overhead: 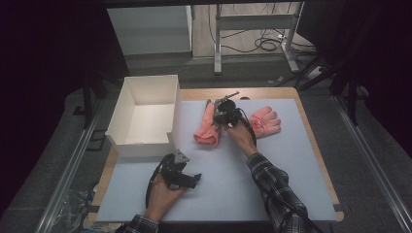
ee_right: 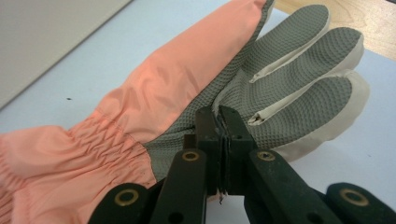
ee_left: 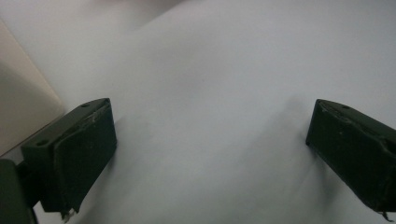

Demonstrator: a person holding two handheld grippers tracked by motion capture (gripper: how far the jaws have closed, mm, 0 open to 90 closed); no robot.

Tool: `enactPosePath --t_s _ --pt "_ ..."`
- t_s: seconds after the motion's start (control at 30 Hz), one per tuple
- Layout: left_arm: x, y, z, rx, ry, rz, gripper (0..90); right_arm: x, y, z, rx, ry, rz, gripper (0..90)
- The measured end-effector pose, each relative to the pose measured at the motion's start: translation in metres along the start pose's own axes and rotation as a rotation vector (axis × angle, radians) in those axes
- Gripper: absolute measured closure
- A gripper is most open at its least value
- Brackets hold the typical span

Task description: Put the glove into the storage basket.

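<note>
A pink glove (overhead: 206,127) with a grey textured palm (ee_right: 261,79) lies on the pale mat just right of the white box (overhead: 145,114). My right gripper (overhead: 226,111) is over its finger end, and in the right gripper view its jaws (ee_right: 219,114) are pressed together, pinching the palm fabric near the fingers. A second pink glove (overhead: 265,121) lies palm up to the right of that hand. My left gripper (overhead: 184,177) rests low near the front of the mat, open (ee_left: 210,121) with only bare mat between its fingers.
The open white box stands at the table's left; its wall (ee_left: 23,102) is close to my left gripper. The pale mat (overhead: 291,170) covers the wooden table (overhead: 272,92). Table legs and cables sit beyond the far edge.
</note>
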State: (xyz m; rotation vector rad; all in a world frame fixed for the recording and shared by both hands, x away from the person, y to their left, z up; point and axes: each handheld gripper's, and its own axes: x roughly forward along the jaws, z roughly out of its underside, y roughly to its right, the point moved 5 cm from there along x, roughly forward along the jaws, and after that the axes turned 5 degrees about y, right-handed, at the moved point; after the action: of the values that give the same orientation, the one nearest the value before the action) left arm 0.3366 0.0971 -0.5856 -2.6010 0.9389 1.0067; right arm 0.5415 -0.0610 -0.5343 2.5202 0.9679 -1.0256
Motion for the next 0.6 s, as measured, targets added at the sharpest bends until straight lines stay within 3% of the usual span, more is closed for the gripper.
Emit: enactPosePath --t_s 0.3,0.6 --pt "0.0 0.0 0.0 0.001 -0.001 0.0 1.7 -0.024 -0.005 -0.003 -0.022 0.046 -0.025 87.6" --pt "0.0 0.0 0.0 0.002 -0.002 -0.001 1.7 -0.048 -0.018 -0.003 -0.03 0.072 -0.094 87.6"
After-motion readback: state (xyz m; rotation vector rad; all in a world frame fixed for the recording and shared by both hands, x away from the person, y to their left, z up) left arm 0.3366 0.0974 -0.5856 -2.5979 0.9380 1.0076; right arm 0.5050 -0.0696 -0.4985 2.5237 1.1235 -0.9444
